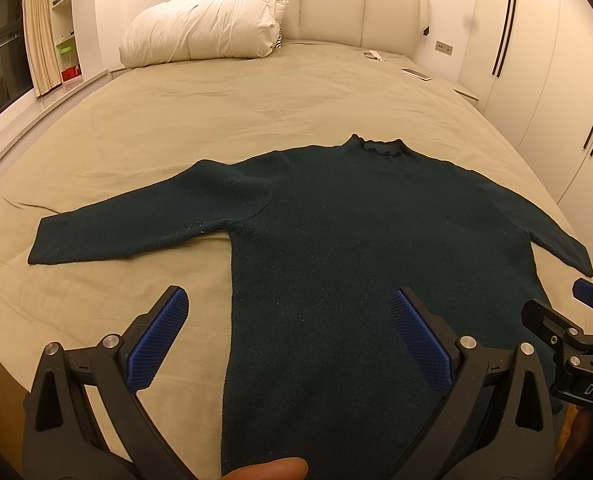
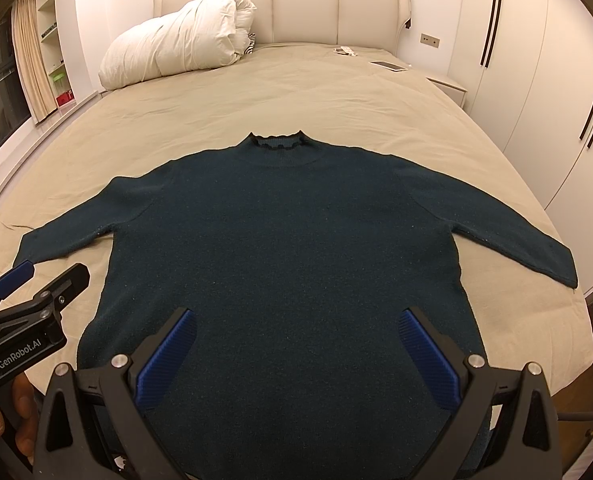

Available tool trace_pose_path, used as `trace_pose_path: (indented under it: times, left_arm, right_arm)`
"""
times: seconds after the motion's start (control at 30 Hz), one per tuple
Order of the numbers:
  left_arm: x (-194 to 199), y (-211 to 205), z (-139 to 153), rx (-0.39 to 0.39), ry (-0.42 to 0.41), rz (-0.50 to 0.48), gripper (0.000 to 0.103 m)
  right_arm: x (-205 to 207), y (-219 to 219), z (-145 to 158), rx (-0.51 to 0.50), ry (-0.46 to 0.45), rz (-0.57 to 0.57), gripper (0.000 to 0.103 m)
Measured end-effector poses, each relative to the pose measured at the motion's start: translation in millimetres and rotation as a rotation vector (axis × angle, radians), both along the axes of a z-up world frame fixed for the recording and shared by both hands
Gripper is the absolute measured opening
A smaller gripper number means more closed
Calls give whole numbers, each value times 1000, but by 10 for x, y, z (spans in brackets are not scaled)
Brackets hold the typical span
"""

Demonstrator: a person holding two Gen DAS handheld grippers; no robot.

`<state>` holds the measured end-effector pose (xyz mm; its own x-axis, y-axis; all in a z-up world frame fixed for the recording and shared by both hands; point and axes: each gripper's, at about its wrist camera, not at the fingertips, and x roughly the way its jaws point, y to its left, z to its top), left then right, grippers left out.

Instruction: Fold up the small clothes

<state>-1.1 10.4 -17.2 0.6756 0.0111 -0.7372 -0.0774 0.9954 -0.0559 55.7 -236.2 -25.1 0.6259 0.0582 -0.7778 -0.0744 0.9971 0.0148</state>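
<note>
A wide bed [image 1: 176,120] in a beige sheet is seen filling both views, its padded headboard [image 2: 304,8] against the far wall. A rolled white duvet [image 1: 204,24] is heaped at the head, on the left. Spread flat across the near half of the bed is the dark green sweater [image 2: 280,240], collar toward the headboard, both sleeves stretched out to the sides, hem nearest the cameras. The left gripper [image 1: 288,340] is held over the sweater's left hem edge, jaws spread wide, nothing between the blue pads [image 1: 160,340]; one finger is over bare sheet, the other over knit. The right gripper [image 2: 296,360] is poised over the middle of the hem, jaws equally wide and empty. A small white tablet-like item [image 2: 388,65] is glimpsed far right on the sheet.
</note>
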Motion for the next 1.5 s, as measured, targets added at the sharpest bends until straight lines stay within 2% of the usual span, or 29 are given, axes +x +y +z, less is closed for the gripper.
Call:
trace_pose_path:
  times: [0.63, 1.33, 1.5]
  left_arm:
    - [-74, -33, -68, -17, 7, -13, 103]
    - [15, 128, -71, -31, 25, 34, 103]
    - [-18, 258, -97, -76, -10, 41, 103]
  right_arm:
    - [2, -3, -6, 0, 2, 0, 103]
    - [4, 9, -37, -14, 13, 8, 103]
    - [7, 23, -38, -16, 16, 9, 103]
